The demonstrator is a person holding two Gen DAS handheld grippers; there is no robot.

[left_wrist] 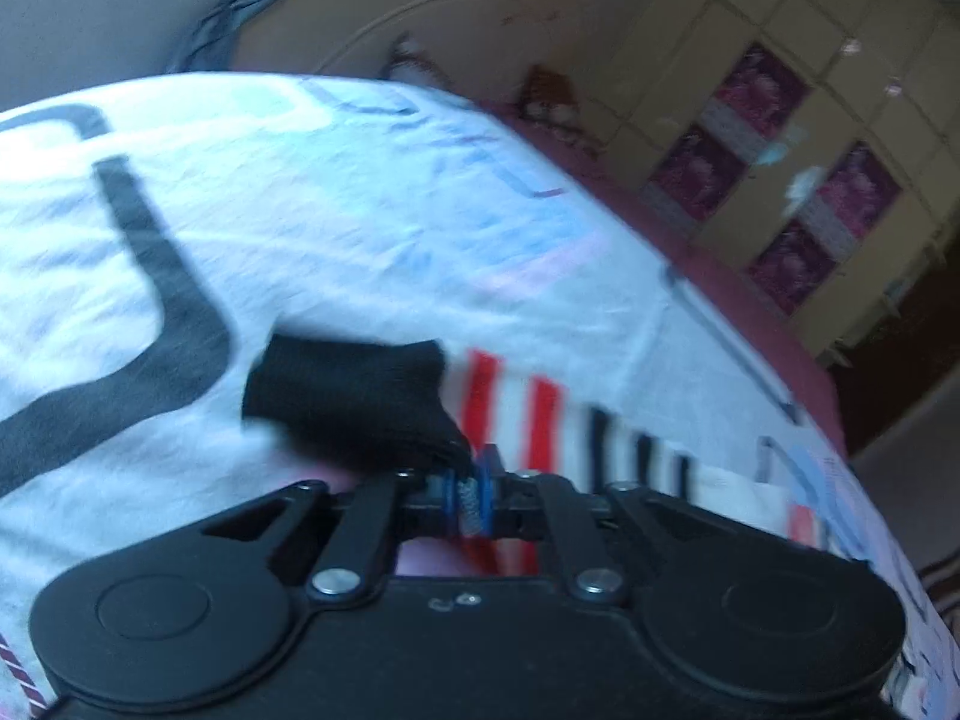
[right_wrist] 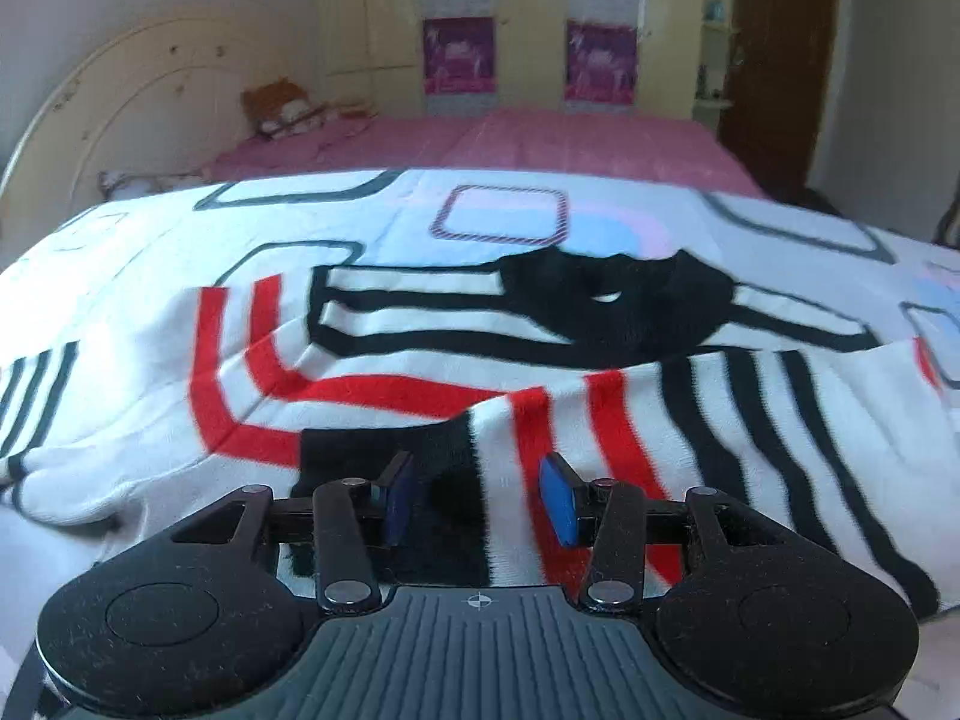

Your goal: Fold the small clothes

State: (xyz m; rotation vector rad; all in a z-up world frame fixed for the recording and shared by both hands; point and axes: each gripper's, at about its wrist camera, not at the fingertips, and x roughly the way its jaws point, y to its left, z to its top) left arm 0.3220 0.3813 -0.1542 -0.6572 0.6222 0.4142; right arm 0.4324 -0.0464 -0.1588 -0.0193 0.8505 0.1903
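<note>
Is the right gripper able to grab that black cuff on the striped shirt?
Probably yes: the right gripper is open, with the black cuff of the white, red-and-black striped shirt lying uncovered right before its fingers.

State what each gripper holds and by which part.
Left gripper: shut on the striped shirt, by its black sleeve cuff. Right gripper: open, holding nothing.

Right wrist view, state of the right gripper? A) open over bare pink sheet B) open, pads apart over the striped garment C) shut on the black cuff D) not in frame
B: the right gripper has its blue pads wide apart, with the striped garment and its black cuff lying loose between and below them.
</note>
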